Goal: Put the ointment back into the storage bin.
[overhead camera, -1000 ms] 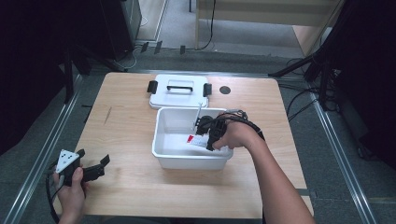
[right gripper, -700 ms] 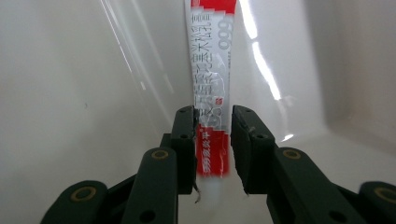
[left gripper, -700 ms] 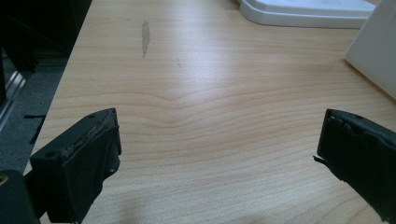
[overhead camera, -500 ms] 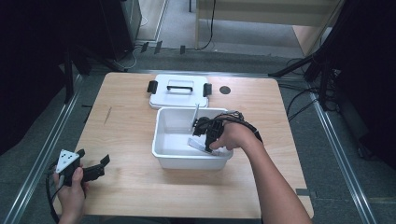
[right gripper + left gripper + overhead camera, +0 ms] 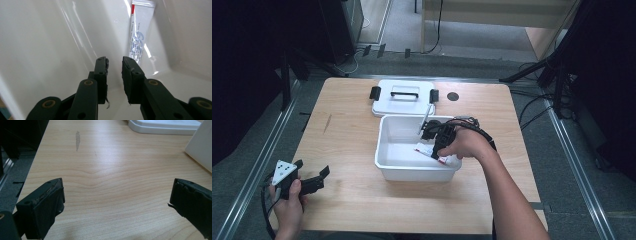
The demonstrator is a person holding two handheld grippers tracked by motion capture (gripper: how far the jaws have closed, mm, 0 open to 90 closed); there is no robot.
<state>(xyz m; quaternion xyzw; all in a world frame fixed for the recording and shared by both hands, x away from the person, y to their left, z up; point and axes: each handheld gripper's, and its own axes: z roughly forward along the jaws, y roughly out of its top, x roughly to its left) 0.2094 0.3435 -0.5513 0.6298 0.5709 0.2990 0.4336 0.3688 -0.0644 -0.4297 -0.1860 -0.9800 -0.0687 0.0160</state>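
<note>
A light wooden table (image 5: 357,150) carries a white bin (image 5: 398,172), with its lid (image 5: 404,102) set beyond it. The right gripper (image 5: 114,61) is lowered inside the bin, its jaws drawn almost together with nothing between them. The white tube (image 5: 138,37) lies against the bin wall just ahead of the jaw tips, slightly to their right, untouched. A closure from this position is judged likely to miss; the tube could be pushed along the slick wall instead of pinched. The left gripper (image 5: 117,195) is held wide open over bare table, well apart from the bin.
</note>
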